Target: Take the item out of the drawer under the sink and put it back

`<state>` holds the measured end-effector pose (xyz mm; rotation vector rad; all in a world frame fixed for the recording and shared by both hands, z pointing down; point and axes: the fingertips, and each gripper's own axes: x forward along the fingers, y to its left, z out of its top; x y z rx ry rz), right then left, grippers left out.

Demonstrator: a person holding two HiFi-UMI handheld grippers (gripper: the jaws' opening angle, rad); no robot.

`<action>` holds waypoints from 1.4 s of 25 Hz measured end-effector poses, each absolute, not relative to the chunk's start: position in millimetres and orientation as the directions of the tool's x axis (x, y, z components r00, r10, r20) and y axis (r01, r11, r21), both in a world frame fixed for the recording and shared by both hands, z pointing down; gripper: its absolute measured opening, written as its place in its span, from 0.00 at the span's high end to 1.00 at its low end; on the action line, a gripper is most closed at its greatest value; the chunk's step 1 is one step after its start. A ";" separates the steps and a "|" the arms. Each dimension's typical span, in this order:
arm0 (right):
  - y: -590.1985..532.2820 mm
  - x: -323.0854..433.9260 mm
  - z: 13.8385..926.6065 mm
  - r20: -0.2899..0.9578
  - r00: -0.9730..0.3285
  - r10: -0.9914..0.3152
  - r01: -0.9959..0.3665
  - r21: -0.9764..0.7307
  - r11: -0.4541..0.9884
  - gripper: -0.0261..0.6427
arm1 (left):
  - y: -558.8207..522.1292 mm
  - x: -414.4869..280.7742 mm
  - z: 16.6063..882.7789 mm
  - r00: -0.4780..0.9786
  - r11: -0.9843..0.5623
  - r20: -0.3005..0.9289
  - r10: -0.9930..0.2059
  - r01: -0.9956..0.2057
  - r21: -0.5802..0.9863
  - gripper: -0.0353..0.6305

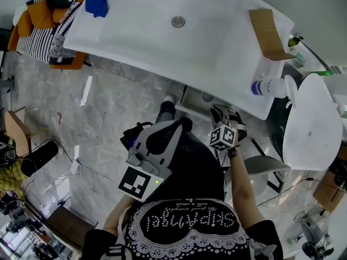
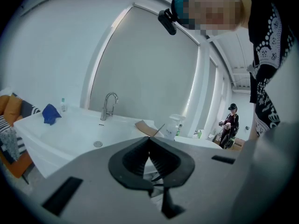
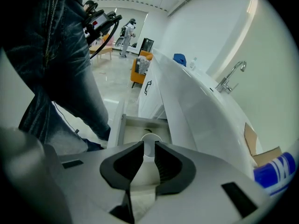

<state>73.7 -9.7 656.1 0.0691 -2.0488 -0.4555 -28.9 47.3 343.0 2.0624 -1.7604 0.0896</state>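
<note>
The white cup [image 3: 148, 138] stands inside the open drawer [image 3: 122, 125] under the sink, toward the drawer's far end. The right gripper [image 3: 150, 144] reaches into the drawer, its jaws partway closed with the cup filling the narrow gap between their tips, pinched by its sides. Whether the cup rests on the drawer floor cannot be told. The left gripper [image 2: 149, 138] is held left of the drawer and nearer the person's body, its jaws pressed together with nothing in them. Above the drawer runs the white tabletop [image 1: 135, 31] with its basin and tap [image 2: 109, 105]. A blue cloth [image 1: 98, 0] lies at the far left end, a piece of cardboard [image 1: 268, 34] toward the right, and a spray bottle [image 1: 271, 86] lies on its side at the near right corner.
</note>
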 end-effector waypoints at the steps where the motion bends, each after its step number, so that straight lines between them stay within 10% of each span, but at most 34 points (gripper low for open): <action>1: -9.7 73.6 659.8 0.836 -0.497 -0.233 0.140 0.343 0.929 0.84 | 46.9 -28.7 343.1 0.195 -0.106 0.317 -0.928 -0.955 0.275 0.94; 35: -12.3 63.1 736.2 0.918 -0.363 -0.157 0.212 0.246 0.946 0.84 | 54.1 -47.3 351.5 0.167 -0.061 0.375 -0.912 -0.958 0.279 0.94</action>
